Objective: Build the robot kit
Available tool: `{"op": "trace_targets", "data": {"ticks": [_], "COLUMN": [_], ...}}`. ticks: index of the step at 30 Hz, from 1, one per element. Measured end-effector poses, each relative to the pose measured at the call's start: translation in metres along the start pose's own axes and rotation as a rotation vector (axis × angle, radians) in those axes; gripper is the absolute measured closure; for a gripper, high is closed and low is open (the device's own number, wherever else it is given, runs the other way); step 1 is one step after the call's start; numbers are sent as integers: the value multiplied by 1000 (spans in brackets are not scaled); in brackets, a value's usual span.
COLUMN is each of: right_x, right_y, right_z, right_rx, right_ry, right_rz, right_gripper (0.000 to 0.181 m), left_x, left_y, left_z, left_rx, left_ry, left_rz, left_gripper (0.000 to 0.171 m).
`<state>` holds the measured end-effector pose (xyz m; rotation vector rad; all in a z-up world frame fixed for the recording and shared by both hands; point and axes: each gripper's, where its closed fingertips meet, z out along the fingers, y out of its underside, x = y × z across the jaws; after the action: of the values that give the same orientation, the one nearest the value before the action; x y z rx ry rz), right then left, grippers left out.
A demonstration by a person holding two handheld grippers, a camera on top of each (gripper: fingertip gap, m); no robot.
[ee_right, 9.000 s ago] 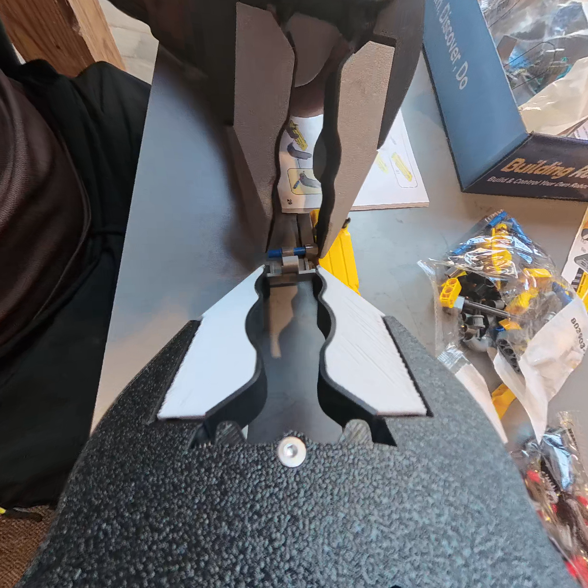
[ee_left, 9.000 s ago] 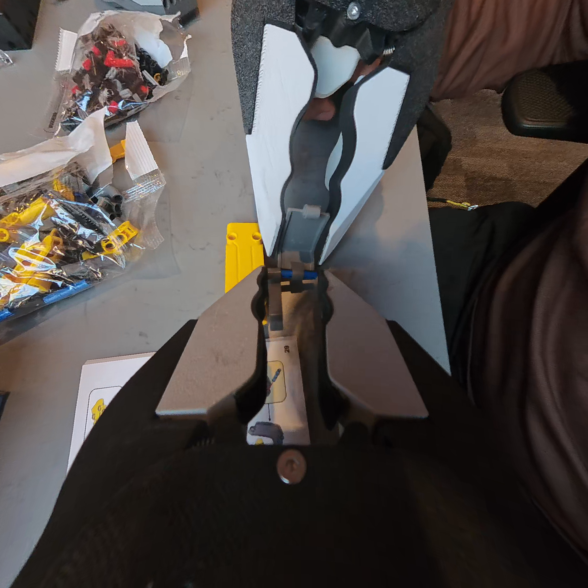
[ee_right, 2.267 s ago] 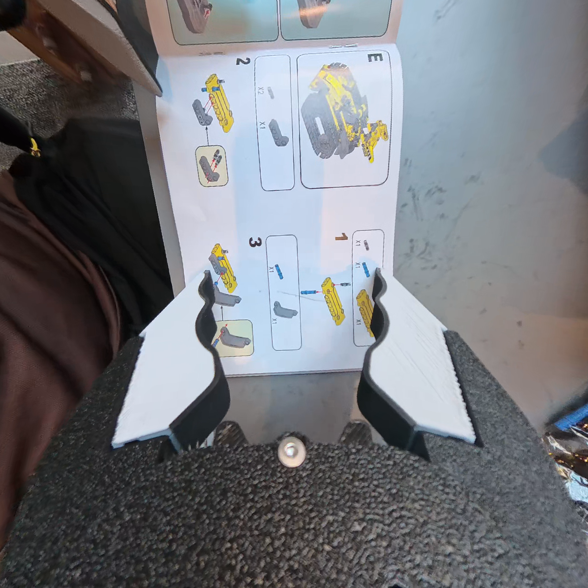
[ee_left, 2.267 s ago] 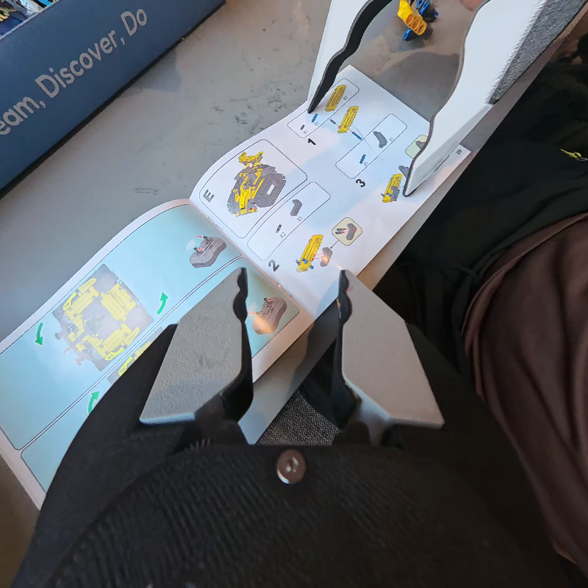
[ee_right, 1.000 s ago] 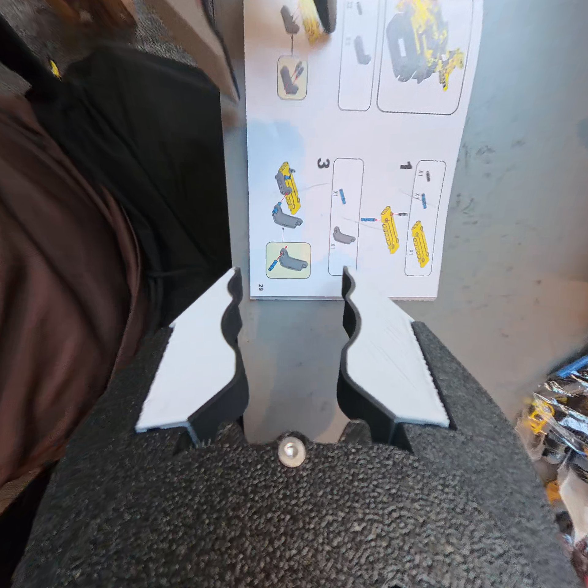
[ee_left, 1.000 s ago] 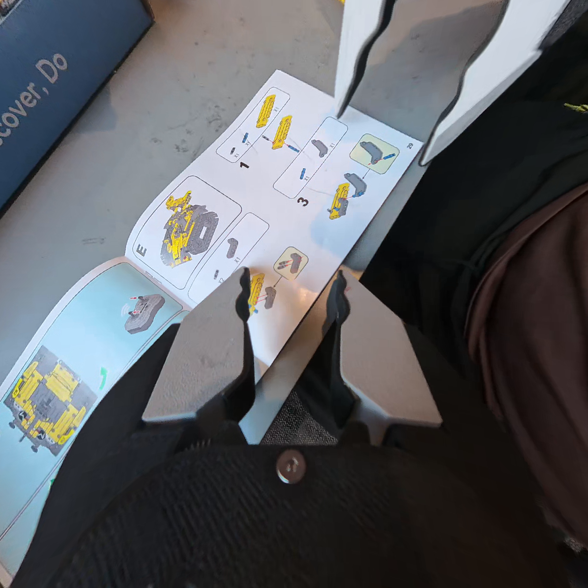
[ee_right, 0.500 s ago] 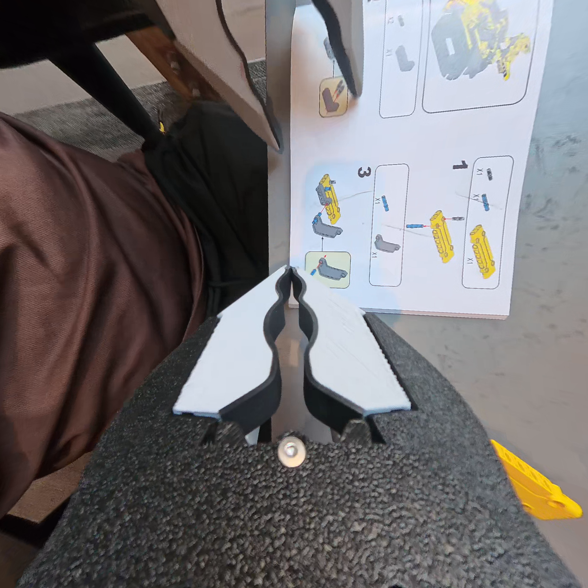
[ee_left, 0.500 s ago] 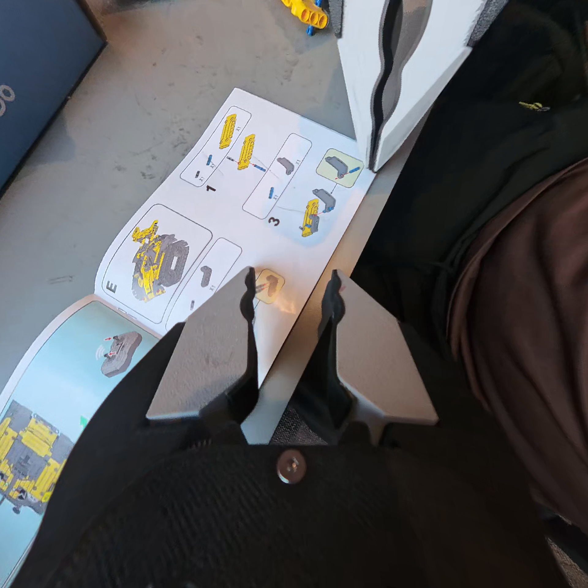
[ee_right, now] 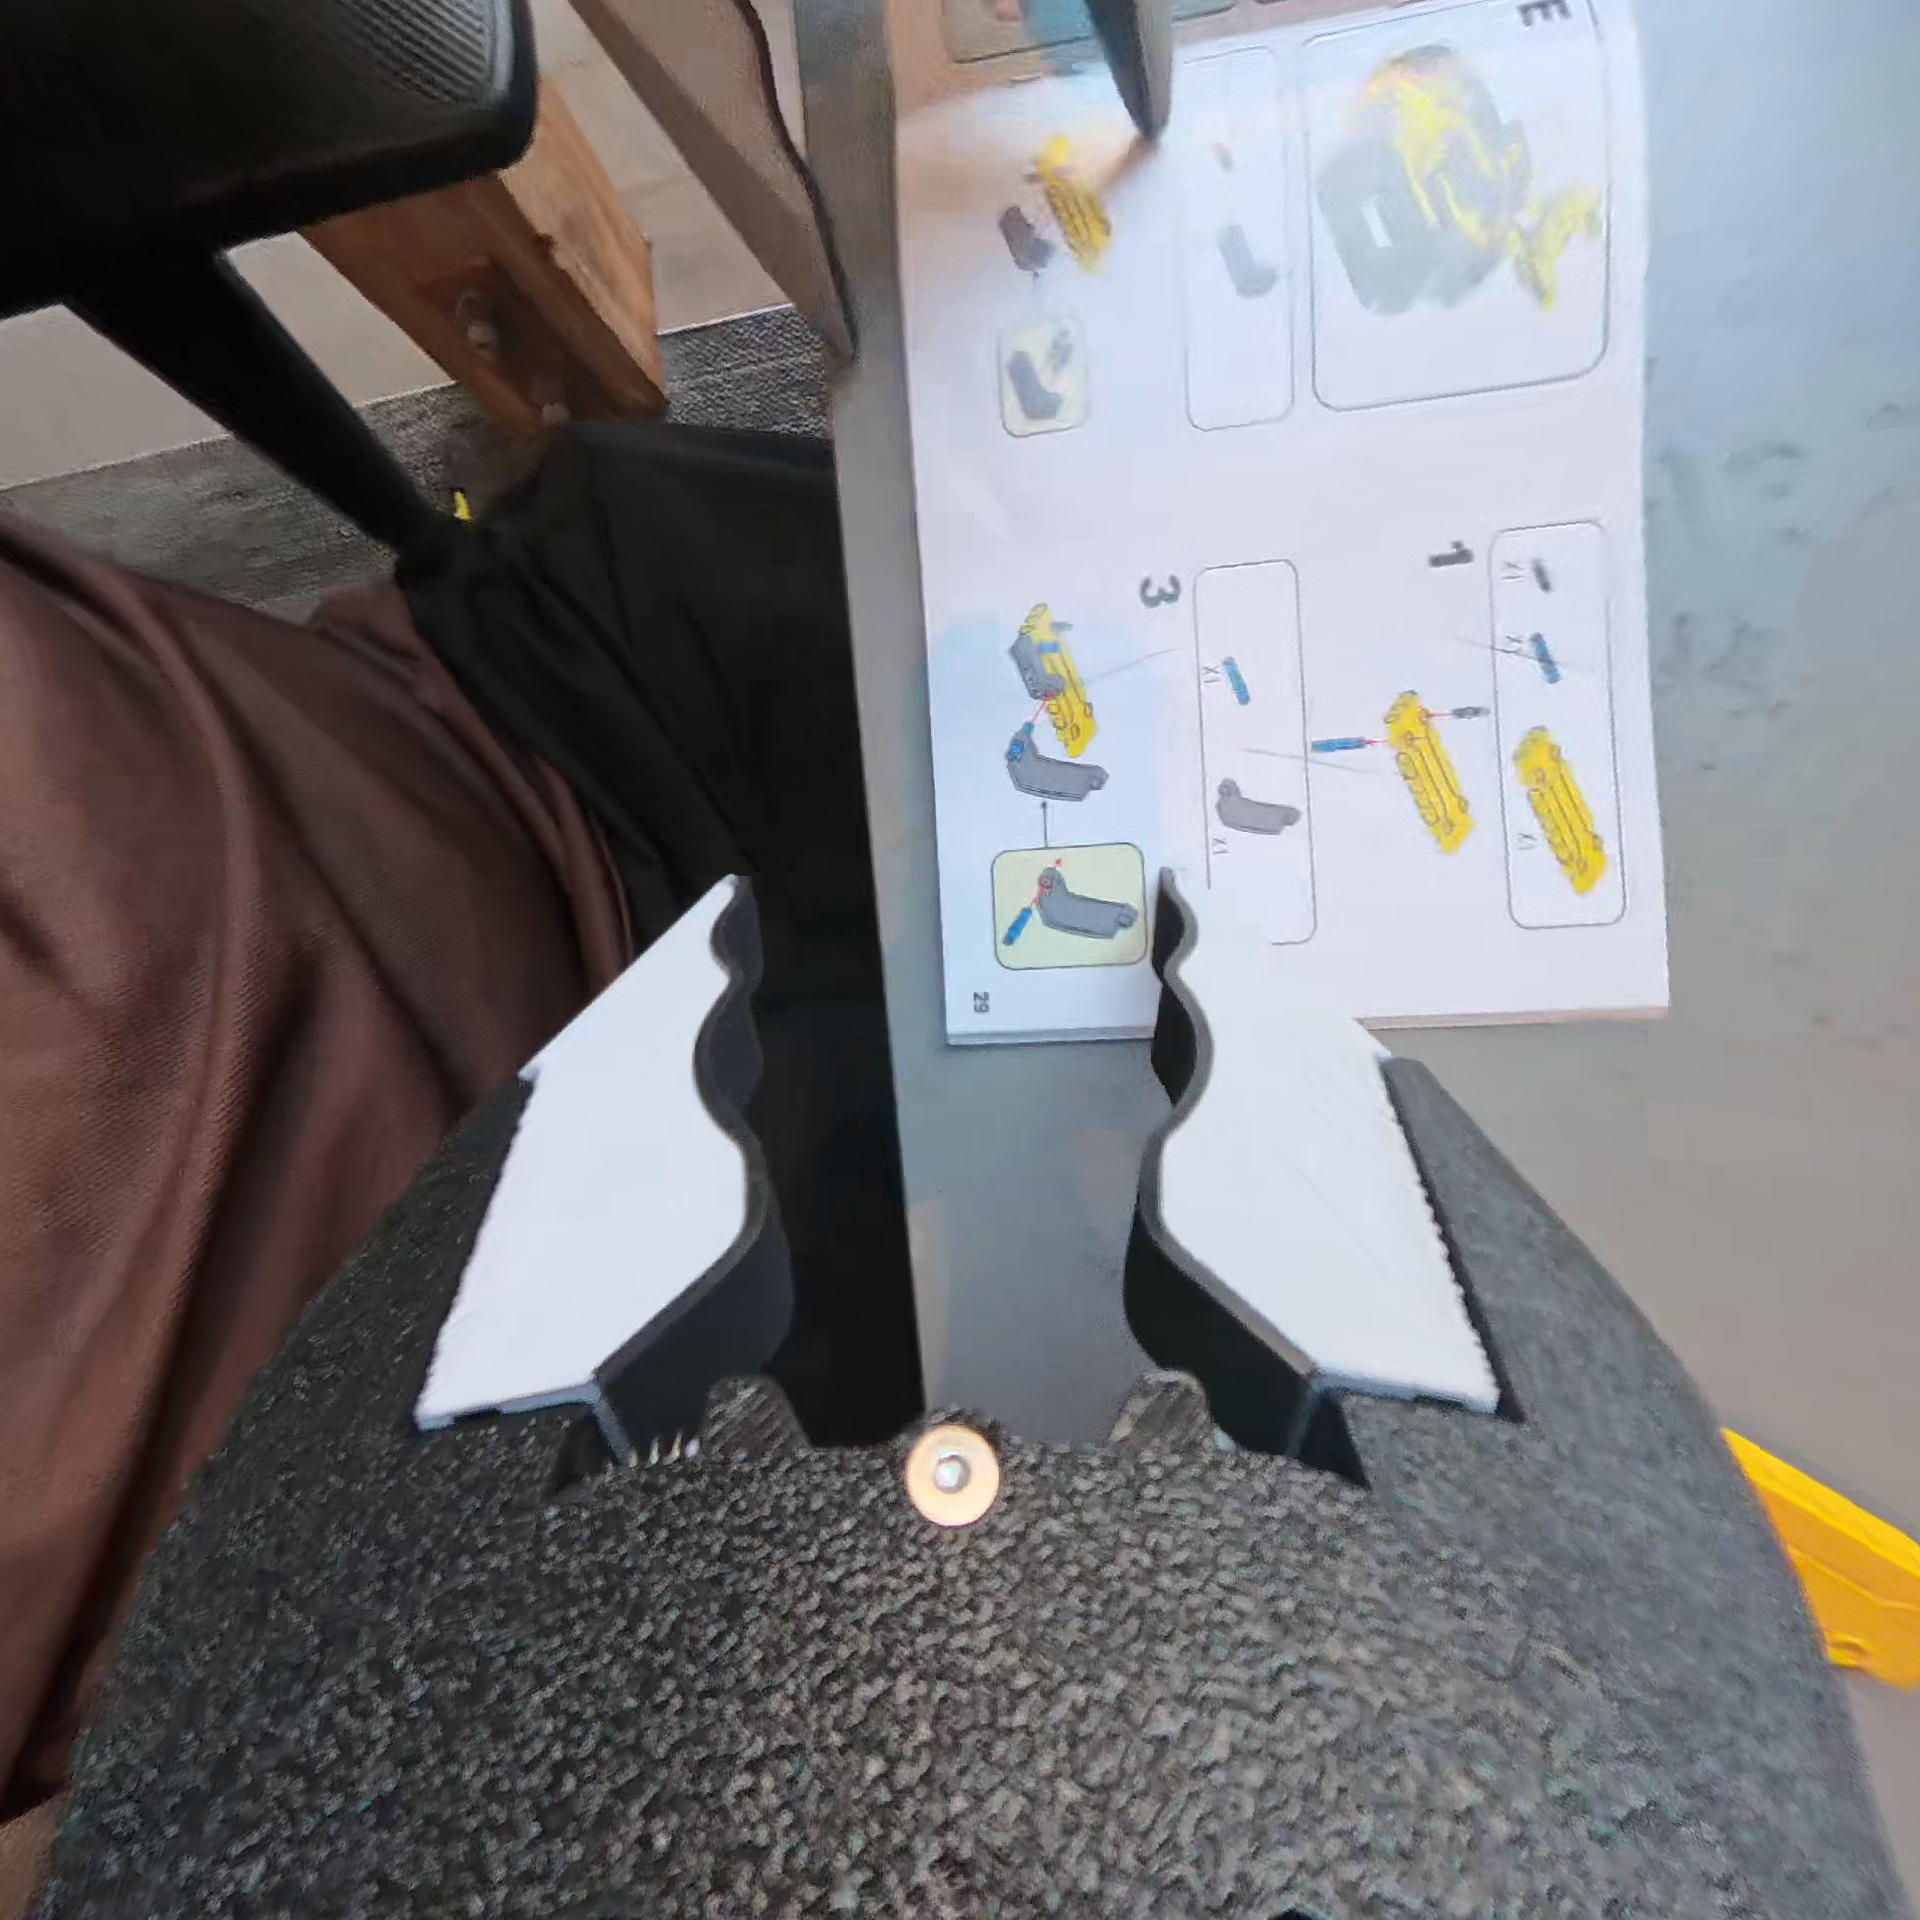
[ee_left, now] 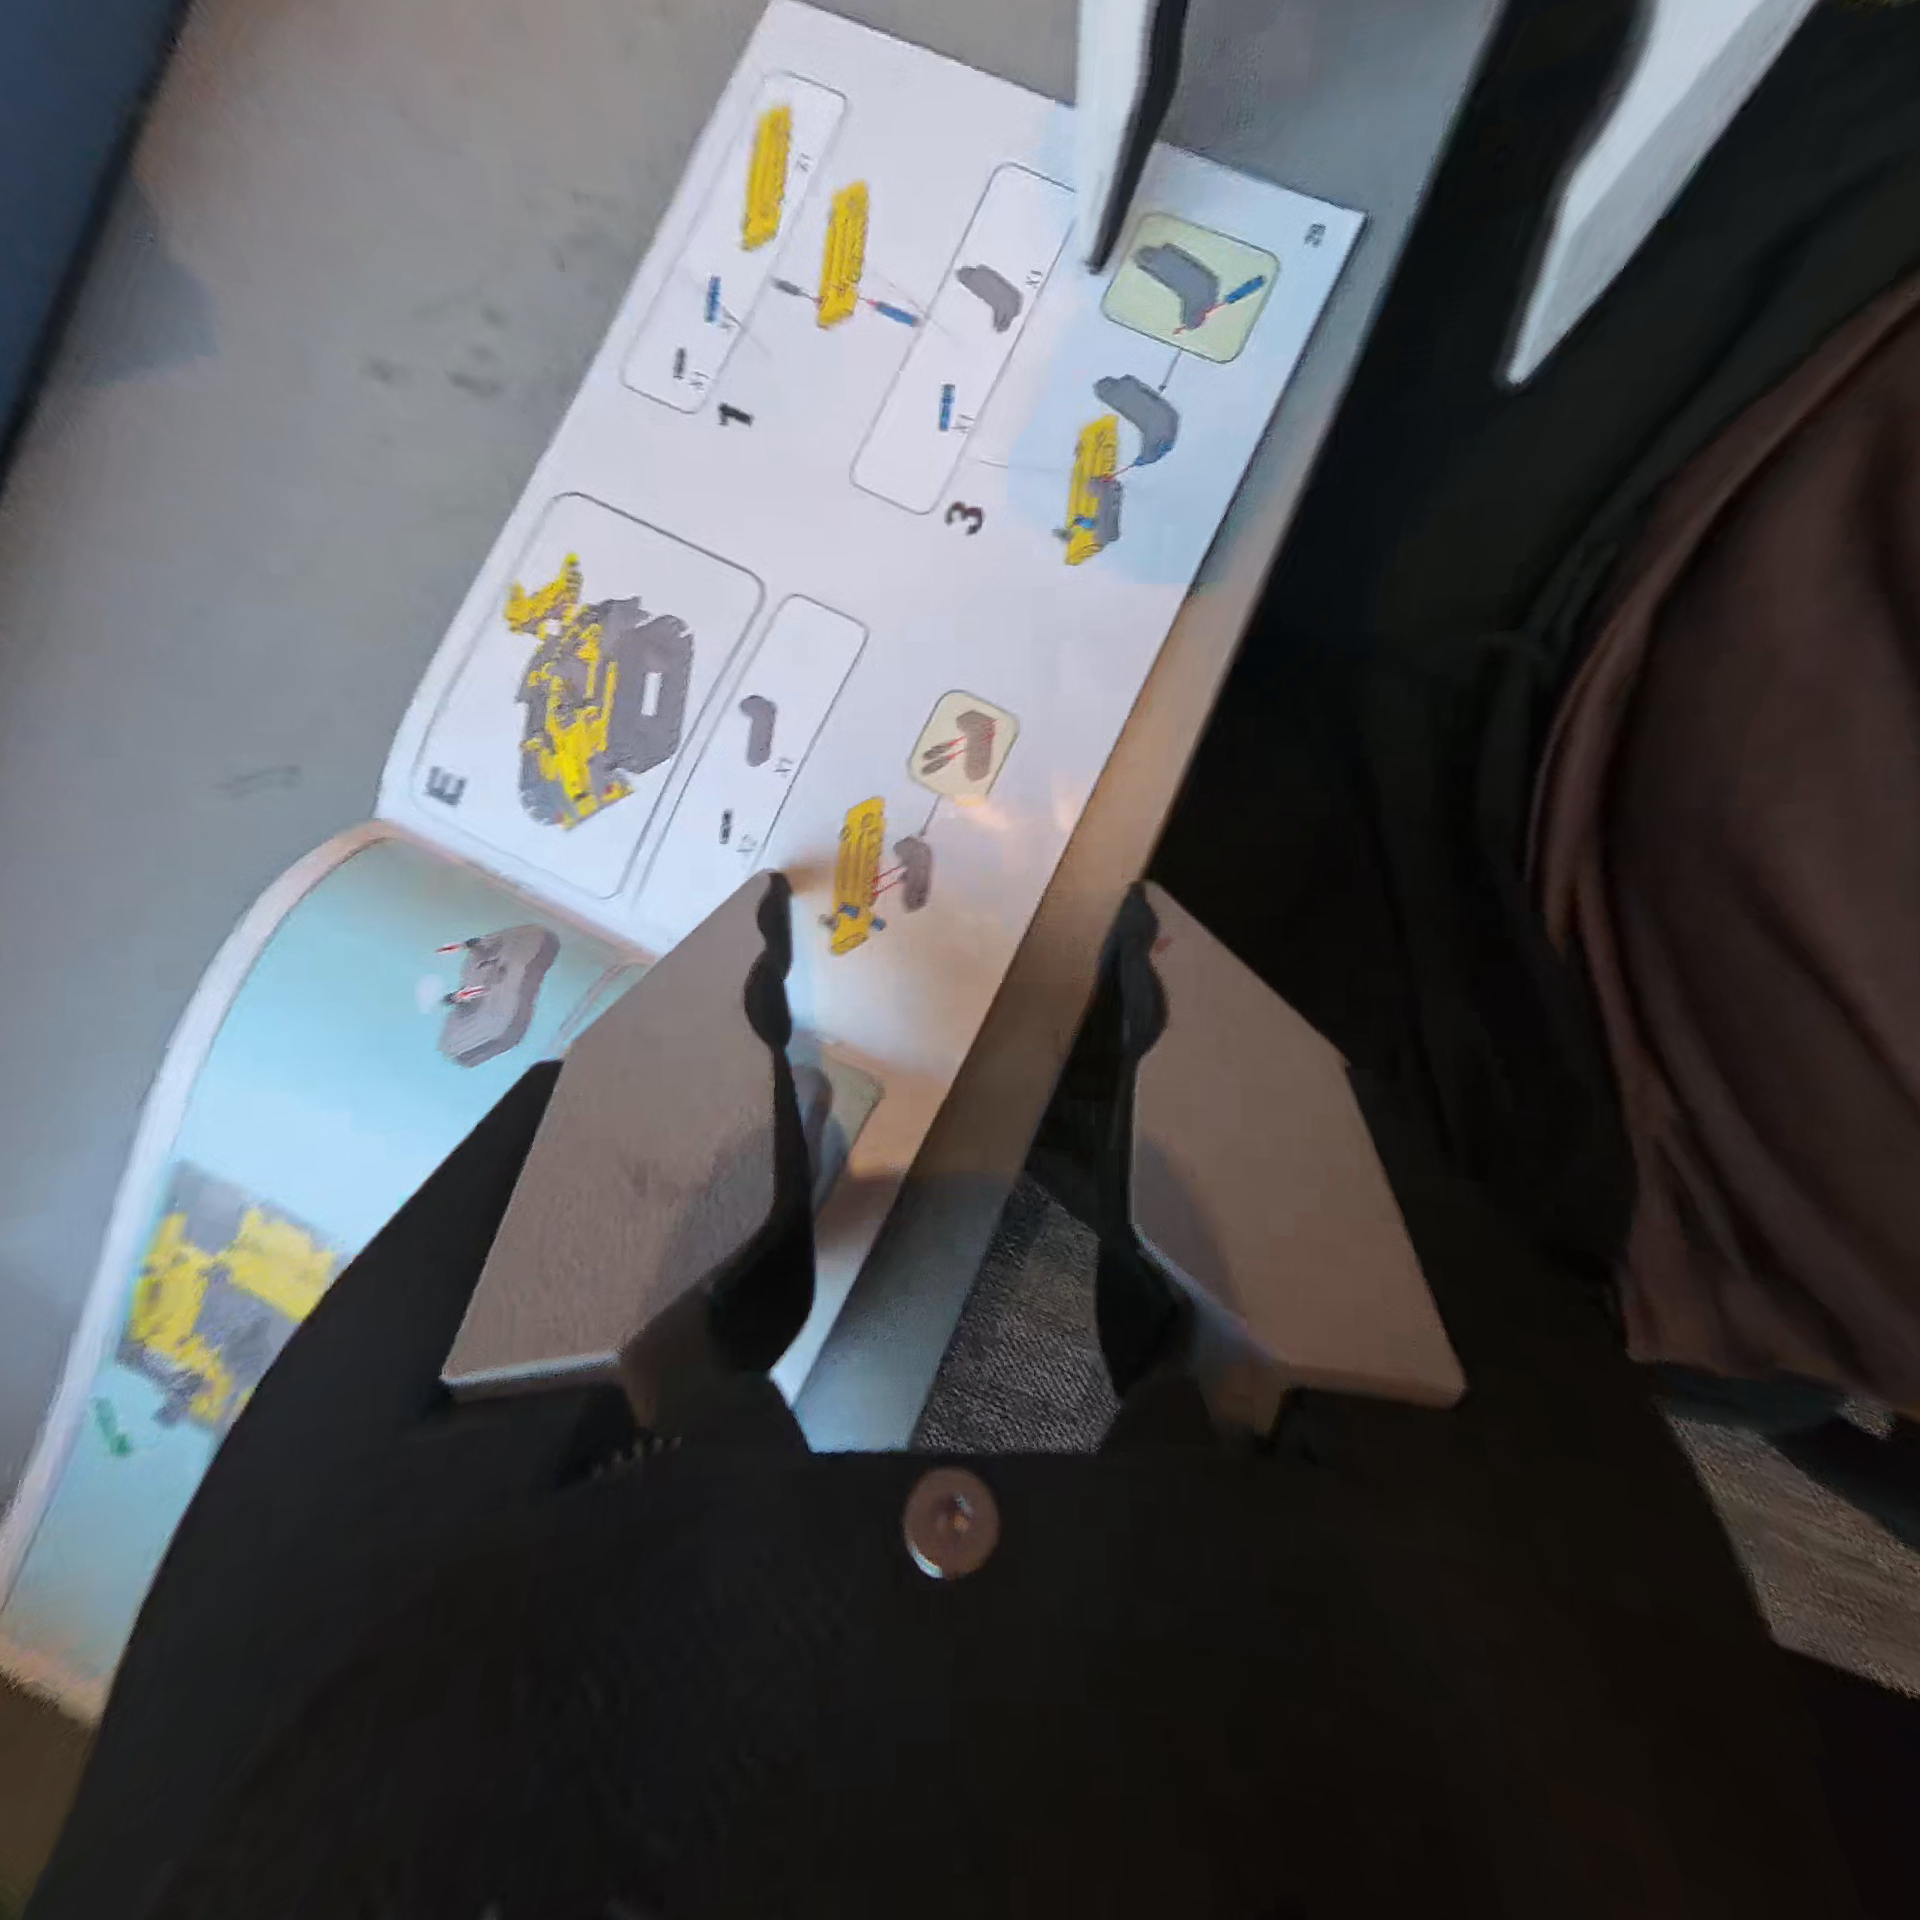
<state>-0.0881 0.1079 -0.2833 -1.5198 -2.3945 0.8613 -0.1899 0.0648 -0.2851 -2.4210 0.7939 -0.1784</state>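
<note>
Both grippers, left and right, are hovering released and empty, facing each other over the table edge, with the open booklet lying flat between them, long axis running from one to the other.

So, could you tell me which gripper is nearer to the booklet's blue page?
Left. The left gripper hovers at the blue page's edge, one finger over it; the right gripper is at the white page's far end, away from it.
</note>
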Motion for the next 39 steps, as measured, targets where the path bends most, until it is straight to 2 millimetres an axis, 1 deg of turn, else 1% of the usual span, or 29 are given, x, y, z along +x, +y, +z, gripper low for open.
{"op": "trace_targets", "data": {"ticks": [3,5,6,7,9,11,12,13,15,16,17,20,23,25,26,28,30,33,36,37,39], "right_x": [-23,-39,-44,-47,-47,-45,-44,-44,-43,-45,-49,-58,-68,-71,-72,-74,-76,-80,-81,-82,-87], "right_y": [3,6,8,10,14,18,19,19,23,26,30,45,51,47,45,38,31,24,19,16,4], "right_z": [1,3,3,3,1,-8,-14,-23,-38,-43,-44,-34,-19,-14,-12,-11,-14,-20,-25,-30,-51], "right_rx": [-6,9,15,20,36,82,122,178,301,350,389,442,457,488,508,545,596,664,730,772,905], "right_ry": [-43,-52,-36,-5,85,169,193,205,198,158,98,-48,-144,-193,-218,-281,-341,-394,-440,-470,-590], "right_rz": [-28,-41,-51,-65,-97,-99,-65,-7,152,238,321,502,583,622,649,710,760,797,834,848,853], "right_gripper": [121,123,125,127,124,121,121,125,140,143,143,142,142,139,139,140,142,146,145,145,142], "left_x": [14,26,32,36,39,41,49,56,66,71,74,75,74,73,74,76,79,90,95,96,99], "left_y": [2,3,3,3,2,-12,-23,-32,-49,-56,-59,-60,-54,-56,-57,-66,-69,-69,-76,-80,-86], "left_z": [2,0,0,0,0,0,1,3,9,14,20,36,48,51,50,42,37,36,27,23,14], "left_rx": [-9,-7,-2,1,-4,44,81,107,143,154,153,108,64,84,104,174,211,249,291,310,347], "left_ry": [6,15,20,16,-29,-104,-113,-125,-182,-202,-232,-320,-364,-414,-430,-469,-506,-517,-585,-604,-645], "left_rz": [25,52,61,69,95,147,171,198,250,284,326,416,444,459,458,452,460,481,541,556,584], "left_gripper": [109,108,109,110,113,114,114,110,111,111,111,117,129,132,137,162,170,171,171,171,171]}}
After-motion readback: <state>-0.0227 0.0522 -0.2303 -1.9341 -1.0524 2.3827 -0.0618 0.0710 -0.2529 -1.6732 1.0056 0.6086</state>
